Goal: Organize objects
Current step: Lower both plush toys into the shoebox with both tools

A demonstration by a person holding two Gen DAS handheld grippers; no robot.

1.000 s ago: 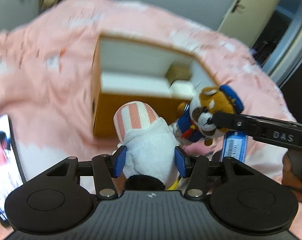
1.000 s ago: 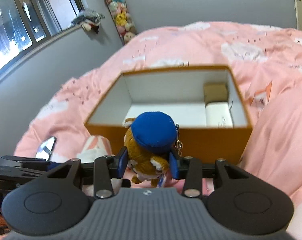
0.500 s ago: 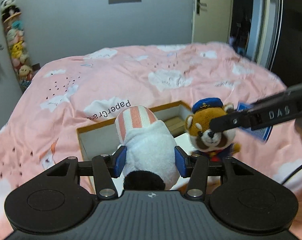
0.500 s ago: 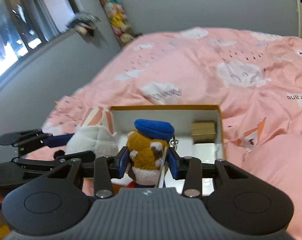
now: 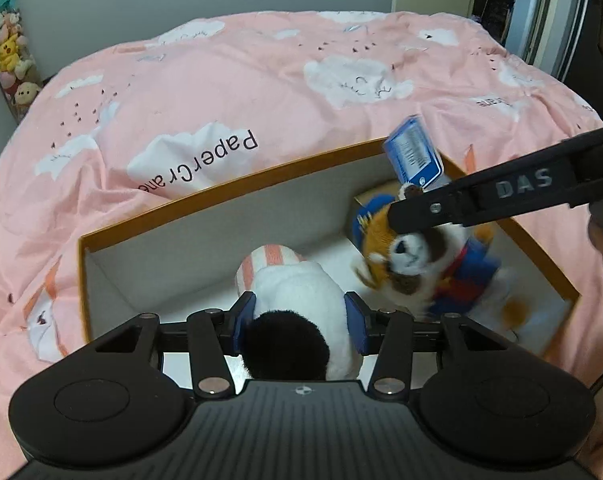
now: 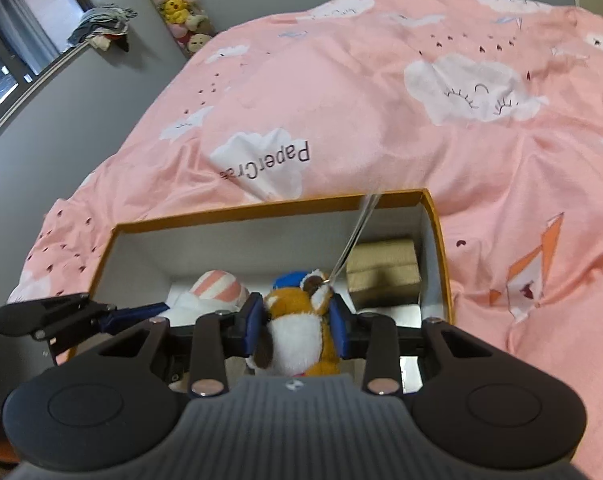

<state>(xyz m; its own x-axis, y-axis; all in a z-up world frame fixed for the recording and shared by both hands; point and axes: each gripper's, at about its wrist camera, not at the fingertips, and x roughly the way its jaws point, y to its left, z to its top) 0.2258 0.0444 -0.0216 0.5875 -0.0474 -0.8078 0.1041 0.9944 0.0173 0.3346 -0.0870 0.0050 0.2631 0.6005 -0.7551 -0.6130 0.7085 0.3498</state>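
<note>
Your left gripper (image 5: pixel 299 328) is clamped on the white plush (image 5: pixel 297 300) and your right gripper (image 6: pixel 295 322) on the red panda plush (image 6: pixel 297 320), both inside the orange box (image 6: pixel 229 214). The box sits on a pink cloud-print duvet (image 6: pixel 381 100), with grey walls (image 6: pixel 101 88) behind.

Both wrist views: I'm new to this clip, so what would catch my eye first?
Two plush toys held over an open orange box on a pink cloud-print duvet. The left gripper clamps a white plush with pink-striped ears; the right gripper clamps a sailor-capped red panda plush, its blue tag flying up.
</note>
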